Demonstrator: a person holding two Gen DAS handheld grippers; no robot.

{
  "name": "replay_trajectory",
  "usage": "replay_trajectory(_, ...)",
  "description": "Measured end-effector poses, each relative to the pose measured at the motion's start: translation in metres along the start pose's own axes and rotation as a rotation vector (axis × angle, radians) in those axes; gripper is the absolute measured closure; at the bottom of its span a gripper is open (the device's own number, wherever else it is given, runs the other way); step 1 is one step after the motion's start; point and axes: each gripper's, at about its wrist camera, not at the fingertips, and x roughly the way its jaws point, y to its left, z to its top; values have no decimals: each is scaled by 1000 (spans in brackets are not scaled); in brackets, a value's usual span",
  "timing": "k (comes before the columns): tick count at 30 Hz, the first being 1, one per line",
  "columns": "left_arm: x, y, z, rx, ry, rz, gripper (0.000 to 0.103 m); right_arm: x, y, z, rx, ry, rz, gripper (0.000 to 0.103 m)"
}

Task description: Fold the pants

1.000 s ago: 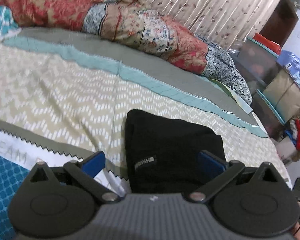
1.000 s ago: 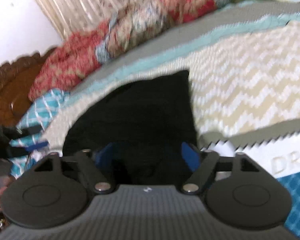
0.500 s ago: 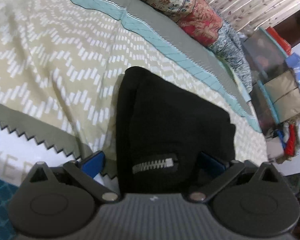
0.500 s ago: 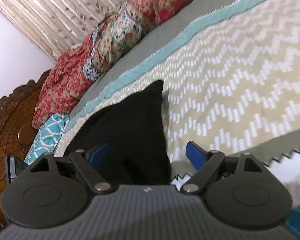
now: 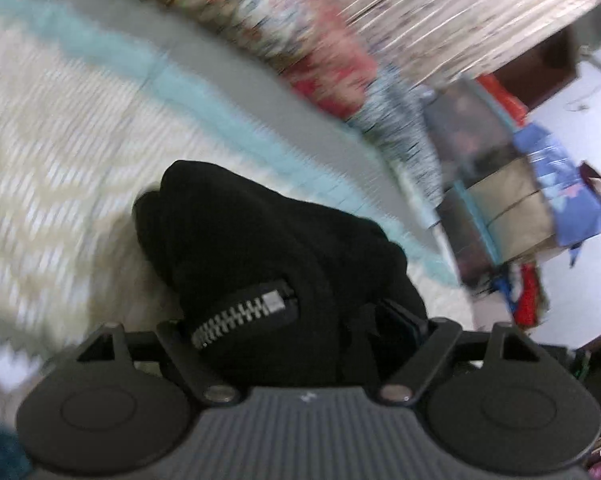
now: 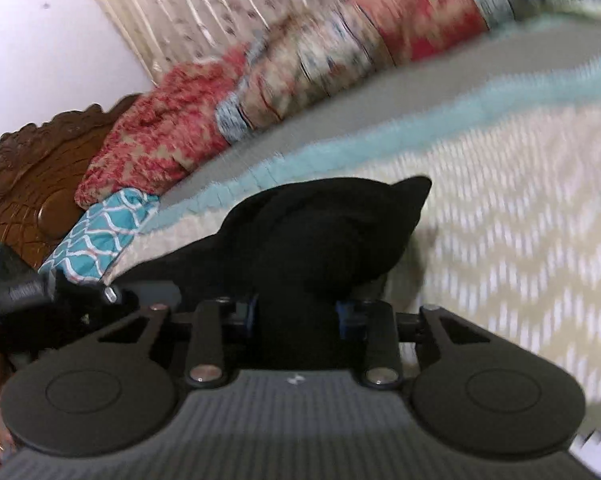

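Note:
The black pants [image 5: 260, 240] lie folded in a thick bundle on the zigzag bedspread [image 5: 60, 152], a silver zipper [image 5: 240, 314] facing the left wrist view. My left gripper [image 5: 296, 320] has the bundle's near edge between its jaws, which stand fairly wide; its fingertips are hidden by the cloth. In the right wrist view the pants [image 6: 332, 232] bulge up off the bed. My right gripper [image 6: 296, 312] is shut on the near fold of the pants, with the blue pads pressed against the cloth. The left gripper [image 6: 16, 292] shows at that view's left edge.
A rolled floral quilt [image 6: 300, 76] lies along the far side of the bed before a striped curtain [image 5: 460, 8]. A carved wooden headboard [image 6: 28, 176] and a teal pillow [image 6: 96, 236] are at one end. Boxes and clothes [image 5: 512, 200] are stacked beyond the bed's other end.
My right gripper has closed from open onto the pants. My left gripper has narrowed around the zipper end. Both now lift the bundle, and the views are blurred from motion.

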Motion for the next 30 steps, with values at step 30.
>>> replay_trajectory(30, 78, -64, 37, 287, -144, 401, 8, 0, -58, 60, 50, -222, -379, 28)
